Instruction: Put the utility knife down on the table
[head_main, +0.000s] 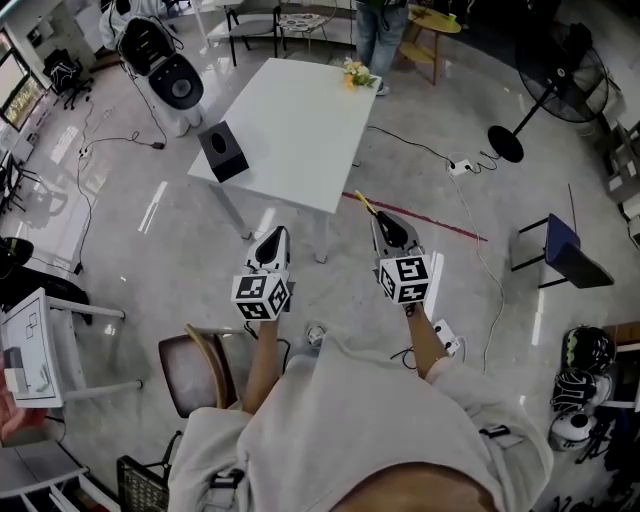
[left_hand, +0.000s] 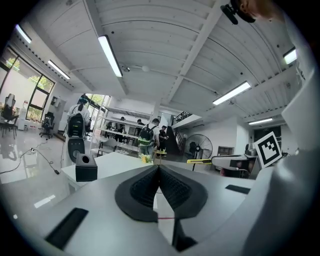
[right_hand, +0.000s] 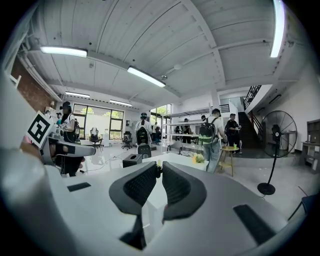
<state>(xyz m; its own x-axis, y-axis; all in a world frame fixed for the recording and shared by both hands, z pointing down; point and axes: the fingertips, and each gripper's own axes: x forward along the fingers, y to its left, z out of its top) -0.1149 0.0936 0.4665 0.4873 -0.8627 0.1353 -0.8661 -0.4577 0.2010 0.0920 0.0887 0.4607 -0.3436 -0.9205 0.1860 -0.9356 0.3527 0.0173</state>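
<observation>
The yellow utility knife (head_main: 366, 204) sticks forward and left out of my right gripper (head_main: 378, 216), which is shut on it in the air short of the white table (head_main: 290, 130). In the right gripper view the jaws pinch a small dark and yellow piece of the knife (right_hand: 159, 166) at their tips. The left gripper view shows the knife (left_hand: 199, 161) as a yellow bar ahead of the right gripper. My left gripper (head_main: 274, 234) hangs beside the right one, shut with nothing in it; its pads (left_hand: 170, 187) meet at the tip.
On the table stand a black box (head_main: 222, 152) near the left corner and yellow flowers (head_main: 357, 74) at the far edge. A floor fan (head_main: 560, 70), a blue chair (head_main: 560, 250) and cables are to the right. A chair (head_main: 195, 370) is below my left arm. People stand beyond the table.
</observation>
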